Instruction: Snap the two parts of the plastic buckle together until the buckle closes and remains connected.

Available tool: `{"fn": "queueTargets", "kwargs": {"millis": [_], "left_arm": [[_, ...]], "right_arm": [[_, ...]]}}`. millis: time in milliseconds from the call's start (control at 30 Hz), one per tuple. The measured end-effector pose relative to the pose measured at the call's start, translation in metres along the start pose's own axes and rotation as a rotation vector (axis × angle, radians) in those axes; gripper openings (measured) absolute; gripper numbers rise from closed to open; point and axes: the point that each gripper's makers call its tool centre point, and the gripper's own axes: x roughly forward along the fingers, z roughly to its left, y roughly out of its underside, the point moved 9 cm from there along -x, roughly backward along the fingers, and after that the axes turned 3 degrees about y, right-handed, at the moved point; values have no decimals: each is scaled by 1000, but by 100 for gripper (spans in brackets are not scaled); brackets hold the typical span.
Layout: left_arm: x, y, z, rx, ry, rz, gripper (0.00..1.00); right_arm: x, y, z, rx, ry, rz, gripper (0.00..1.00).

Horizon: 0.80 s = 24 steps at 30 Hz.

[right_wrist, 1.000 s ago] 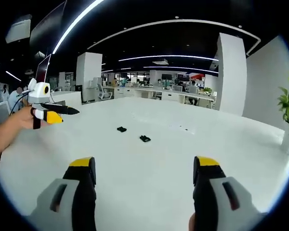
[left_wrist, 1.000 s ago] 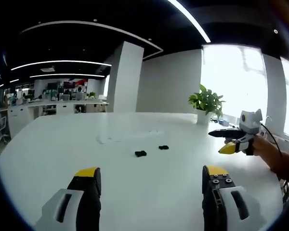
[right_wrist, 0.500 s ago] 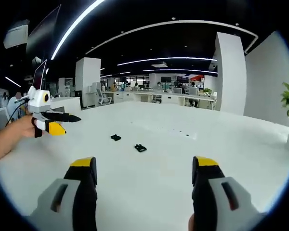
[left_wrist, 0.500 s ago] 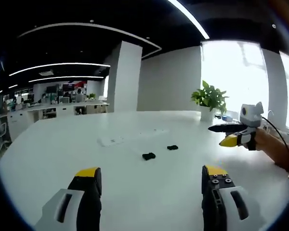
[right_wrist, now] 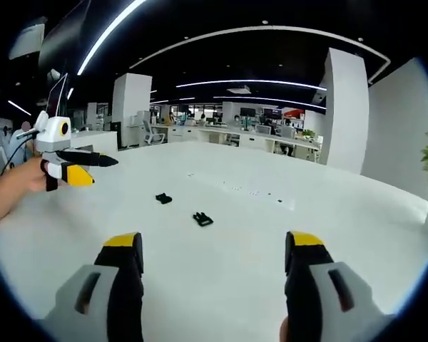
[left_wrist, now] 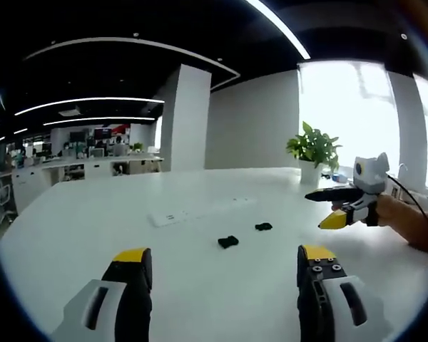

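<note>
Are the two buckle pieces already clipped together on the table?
No, in the right gripper view the two black buckle pieces lie apart on the white table, with bare tabletop between them.

An open-plan office: rows of desks [right_wrist: 271,140] with monitors, ceiling strip lights [right_wrist: 271,100], a potted plant [left_wrist: 312,149].

A large white table [left_wrist: 93,214] with rounded edges carries the items. Two small black buckle parts [left_wrist: 228,241] [left_wrist: 263,226] lie on it near each other but apart, out toward its middle. Behind them a flat white power strip [left_wrist: 171,216] lies on the tabletop, and a potted plant [left_wrist: 313,153] stands at the far edge.
</note>
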Motion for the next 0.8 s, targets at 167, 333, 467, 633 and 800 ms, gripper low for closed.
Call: {"fn": "queueTargets", "kwargs": {"millis": [167, 333, 467, 633, 800], "left_arm": [[5, -1, 4, 10, -14, -1, 85], [13, -1, 7, 15, -3, 5, 84], [20, -1, 8, 25, -9, 5, 83], [23, 2, 10, 21, 0, 15, 83], [23, 3, 13, 10, 7, 23, 83]], "right_arm": [[8, 0, -2, -16, -2, -6, 80], [12, 0, -4, -32, 1, -7, 78], [16, 0, -7, -33, 7, -11, 77], [20, 0, -8, -48, 5, -6, 77], [23, -2, -12, -8, 1, -15, 77]]}}
